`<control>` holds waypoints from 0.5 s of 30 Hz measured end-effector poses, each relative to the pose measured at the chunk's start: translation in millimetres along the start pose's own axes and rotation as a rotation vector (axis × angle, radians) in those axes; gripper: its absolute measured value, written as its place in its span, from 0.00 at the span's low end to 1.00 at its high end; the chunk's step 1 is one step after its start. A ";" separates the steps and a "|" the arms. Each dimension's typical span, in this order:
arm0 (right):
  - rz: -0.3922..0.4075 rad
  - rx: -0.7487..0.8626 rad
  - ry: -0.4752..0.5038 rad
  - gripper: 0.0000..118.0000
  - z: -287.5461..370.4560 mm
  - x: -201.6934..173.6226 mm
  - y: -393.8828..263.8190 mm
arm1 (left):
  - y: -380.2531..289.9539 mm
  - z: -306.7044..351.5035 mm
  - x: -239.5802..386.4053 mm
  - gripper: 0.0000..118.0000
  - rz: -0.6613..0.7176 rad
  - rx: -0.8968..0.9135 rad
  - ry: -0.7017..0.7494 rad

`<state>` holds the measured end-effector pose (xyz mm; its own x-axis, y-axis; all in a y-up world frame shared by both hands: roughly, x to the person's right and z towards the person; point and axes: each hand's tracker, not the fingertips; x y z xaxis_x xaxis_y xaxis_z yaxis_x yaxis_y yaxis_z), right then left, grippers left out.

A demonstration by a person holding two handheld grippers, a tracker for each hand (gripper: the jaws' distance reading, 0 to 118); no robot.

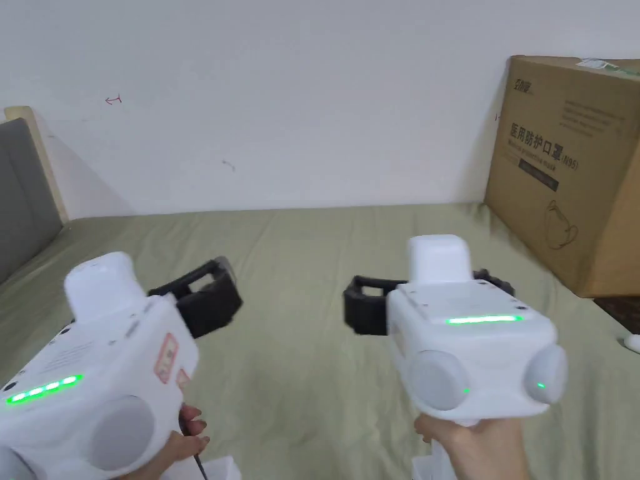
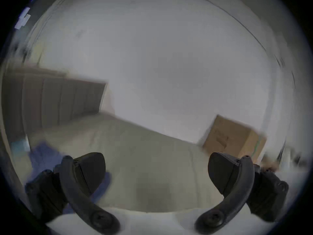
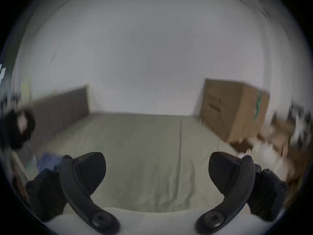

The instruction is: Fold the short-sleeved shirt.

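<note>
left gripper lower left, jaws apart, empty | right gripper lower right, jaws apart, empty | blue cloth blurred, lower left | green sheet beneath

The head view looks forward and slightly down across the olive-green sheeted bed toward the plain white wall, from behind both tools. Each gripper view sits low and close over that bed, facing the same wall; all three share the brown cardboard box at 2 o'clock.
</note>
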<state>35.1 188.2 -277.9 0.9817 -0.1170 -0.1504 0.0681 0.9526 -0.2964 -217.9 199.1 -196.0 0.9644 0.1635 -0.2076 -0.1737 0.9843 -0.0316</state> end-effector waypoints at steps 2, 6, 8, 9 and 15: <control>-0.102 0.024 -0.103 1.00 5.4 20.2 -18.2 | -10.4 6.9 16.2 1.00 -0.184 -0.008 -0.036; -0.143 0.009 -0.154 1.00 9.4 38.3 -39.7 | -32.9 9.8 23.5 1.00 -0.206 -0.081 -0.031; -0.129 0.051 -0.144 1.00 13.2 38.0 -37.1 | -34.8 10.8 24.8 1.00 -0.243 -0.063 -0.012; -0.100 0.063 -0.144 1.00 14.6 34.4 -32.9 | -33.9 11.6 25.3 1.00 -0.252 -0.048 -0.007; 0.125 0.158 -0.191 1.00 18.9 14.5 -15.4 | -14.2 11.1 20.2 1.00 -0.219 -0.030 0.019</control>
<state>51.7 177.1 -257.6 0.9990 0.0450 0.0085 -0.0434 0.9900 -0.1339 -193.8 189.2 -188.9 0.9759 -0.0553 -0.2111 0.0333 0.9937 -0.1067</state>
